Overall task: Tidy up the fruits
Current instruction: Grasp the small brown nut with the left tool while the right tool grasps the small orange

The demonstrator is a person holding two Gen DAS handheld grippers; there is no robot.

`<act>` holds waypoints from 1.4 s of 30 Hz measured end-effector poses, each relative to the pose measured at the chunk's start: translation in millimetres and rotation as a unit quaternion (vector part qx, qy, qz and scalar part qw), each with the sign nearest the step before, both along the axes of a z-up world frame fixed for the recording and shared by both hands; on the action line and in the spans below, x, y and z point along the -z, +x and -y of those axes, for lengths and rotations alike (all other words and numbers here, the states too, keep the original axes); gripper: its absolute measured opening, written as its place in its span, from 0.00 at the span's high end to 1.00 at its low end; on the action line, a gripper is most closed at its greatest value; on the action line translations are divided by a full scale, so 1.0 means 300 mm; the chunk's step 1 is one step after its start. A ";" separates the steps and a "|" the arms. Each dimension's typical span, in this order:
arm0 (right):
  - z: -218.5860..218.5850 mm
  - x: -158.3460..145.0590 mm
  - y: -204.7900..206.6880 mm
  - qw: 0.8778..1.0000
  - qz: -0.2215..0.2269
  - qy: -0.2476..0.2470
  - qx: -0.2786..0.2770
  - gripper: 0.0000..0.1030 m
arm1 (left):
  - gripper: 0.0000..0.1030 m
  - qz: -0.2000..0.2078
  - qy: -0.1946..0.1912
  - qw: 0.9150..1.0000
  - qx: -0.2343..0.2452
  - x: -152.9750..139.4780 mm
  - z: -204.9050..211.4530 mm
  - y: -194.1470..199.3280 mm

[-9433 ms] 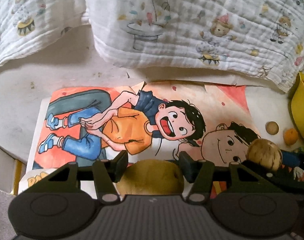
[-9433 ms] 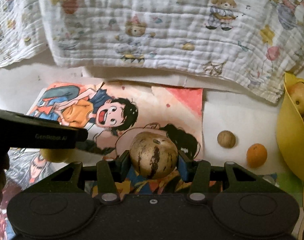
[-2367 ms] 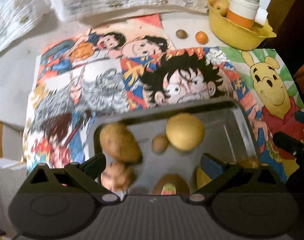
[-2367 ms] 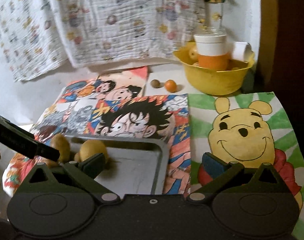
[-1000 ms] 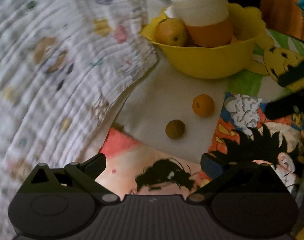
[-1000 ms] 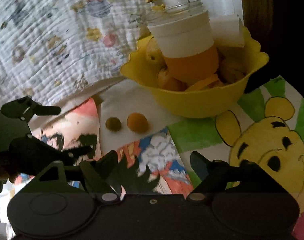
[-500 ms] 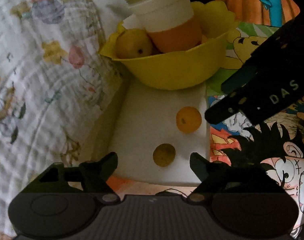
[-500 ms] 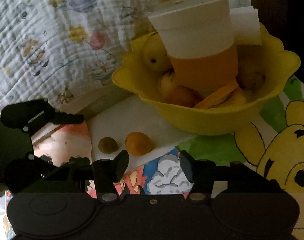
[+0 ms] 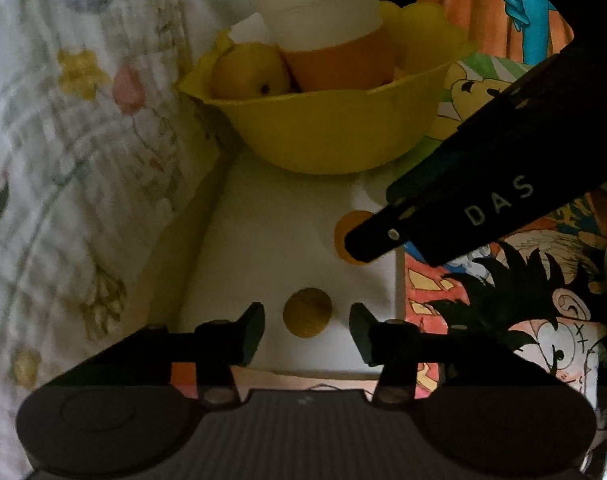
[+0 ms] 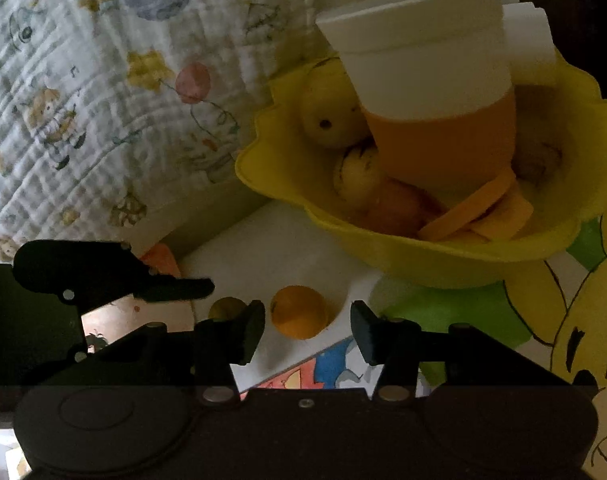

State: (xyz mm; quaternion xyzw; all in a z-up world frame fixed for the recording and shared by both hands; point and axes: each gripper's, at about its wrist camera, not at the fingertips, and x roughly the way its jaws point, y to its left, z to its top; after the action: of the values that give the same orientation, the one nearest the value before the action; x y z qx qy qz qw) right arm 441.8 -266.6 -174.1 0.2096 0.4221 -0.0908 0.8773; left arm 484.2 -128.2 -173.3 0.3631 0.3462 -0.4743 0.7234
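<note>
Yellow bowl (image 10: 443, 256) already holds several fruits around a cup. Two remain loose on the white sheet before it: the orange fruit (image 10: 299, 316) between the right hand-held gripper's (image 10: 307, 330) open jaws, the brown fruit (image 9: 307, 312) between the left hand-held gripper's (image 9: 306, 330) open jaws, neither gripped.

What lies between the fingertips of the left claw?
In the left wrist view, a small round brown fruit sits on the white sheet between the left claw tips, with gaps on both sides.
</note>
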 end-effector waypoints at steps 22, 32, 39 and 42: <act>0.030 0.019 0.000 0.999 -0.008 0.037 -0.022 0.66 | 0.72 -0.008 -0.013 0.997 -0.070 0.014 0.027 0.012; 0.037 -0.033 -0.093 0.998 -0.008 0.034 -0.058 0.66 | 0.72 -0.072 -0.058 0.968 -0.234 -0.013 -0.059 -0.036; 0.033 -0.080 -0.192 0.996 -0.003 0.025 -0.088 0.66 | 0.72 -0.116 -0.080 0.943 -0.302 -0.066 -0.096 -0.100; 0.026 -0.104 -0.237 0.995 -0.001 0.023 -0.097 0.66 | 0.72 -0.110 -0.082 0.939 -0.317 -0.090 -0.101 -0.156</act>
State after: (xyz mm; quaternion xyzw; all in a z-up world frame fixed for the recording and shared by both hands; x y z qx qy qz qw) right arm 370.6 -274.6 -143.0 0.1882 0.4429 0.0041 0.8766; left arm 437.4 -97.8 -146.4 0.1198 0.4803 -0.2844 0.8210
